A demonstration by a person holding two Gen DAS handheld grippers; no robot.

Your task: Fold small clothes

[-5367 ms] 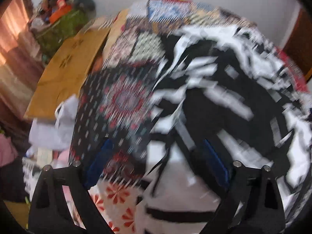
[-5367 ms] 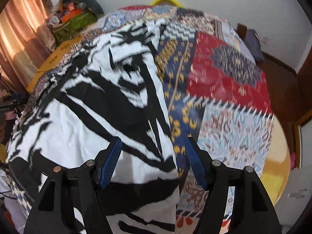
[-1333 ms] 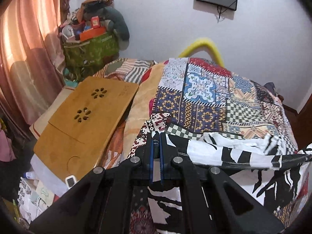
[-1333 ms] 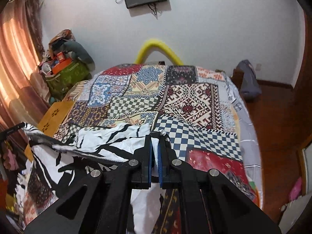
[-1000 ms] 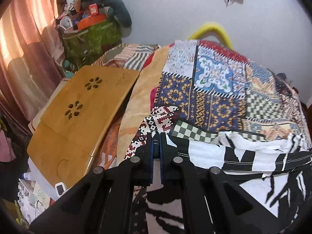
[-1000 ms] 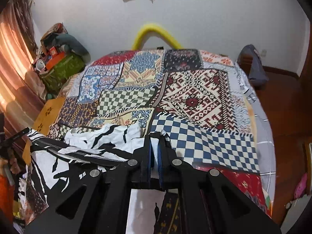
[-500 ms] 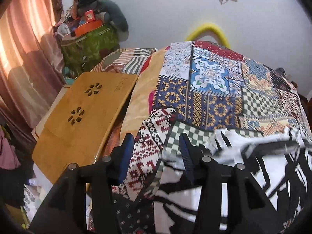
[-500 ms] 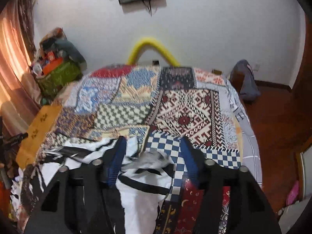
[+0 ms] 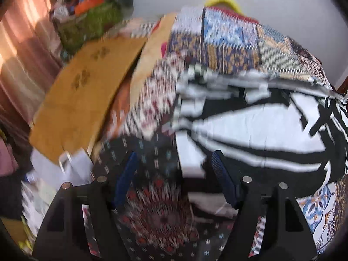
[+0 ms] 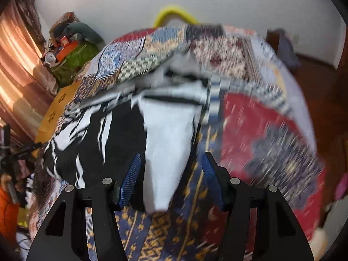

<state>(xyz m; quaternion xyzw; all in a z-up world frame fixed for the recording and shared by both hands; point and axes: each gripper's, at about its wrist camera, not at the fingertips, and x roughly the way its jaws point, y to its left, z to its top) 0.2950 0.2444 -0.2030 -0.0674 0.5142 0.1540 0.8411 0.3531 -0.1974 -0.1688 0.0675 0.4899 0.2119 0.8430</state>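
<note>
A black-and-white patterned garment [image 9: 250, 126] lies folded over on the patchwork bedspread [image 9: 228, 39]. In the left wrist view it fills the right half, and its left edge is just ahead of my left gripper [image 9: 174, 174], which is open and empty above it. In the right wrist view the garment [image 10: 165, 134] lies centre-left, with a white corner reaching down between the fingers of my right gripper [image 10: 170, 174], which is open and holds nothing. Both views are motion-blurred.
A wooden lap tray [image 9: 82, 100] leans at the bed's left side, with a green bag of clutter [image 9: 91, 21] and pink curtains [image 9: 19, 54] behind. A yellow curved headboard rail [image 10: 174, 13] is at the far end. Wooden floor [image 10: 322, 82] lies to the right.
Both grippers, shut on the garment's edge a second ago, opened and let it drop onto the bed. They have since pulled back and tilted down toward the near side of the garment.
</note>
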